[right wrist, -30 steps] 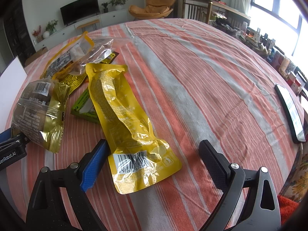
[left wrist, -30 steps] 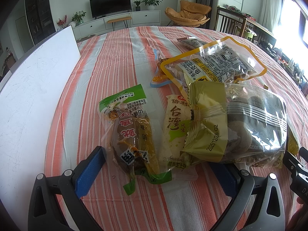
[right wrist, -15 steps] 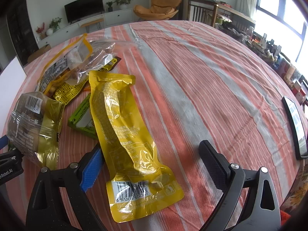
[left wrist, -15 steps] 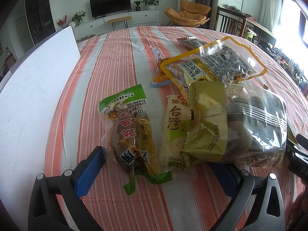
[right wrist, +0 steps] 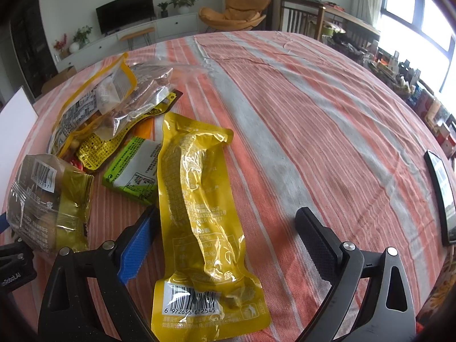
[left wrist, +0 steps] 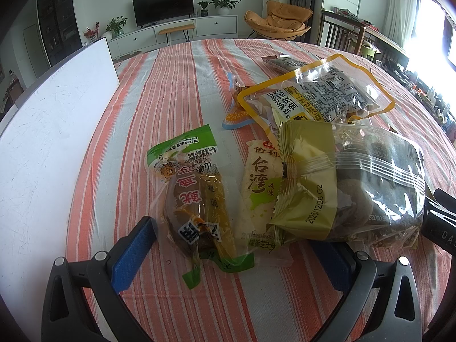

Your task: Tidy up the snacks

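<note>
Advancing, the spread-open right gripper [right wrist: 230,242] now straddles the long yellow pouch [right wrist: 199,216]; slick, floppy, light—pinch mid-length.

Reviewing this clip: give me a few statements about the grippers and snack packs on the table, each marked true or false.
1. The right gripper is open, with the long yellow pouch lying between its fingers. True.
2. The left gripper is shut on the brown snack in the green-topped wrapper. False: it is open, and the pack lies loose on the striped tablecloth.
3. The yellow pouch shows its barcode at the near end. True.
4. The tablecloth is plain blue. False: orange, white and grey stripes.
</note>
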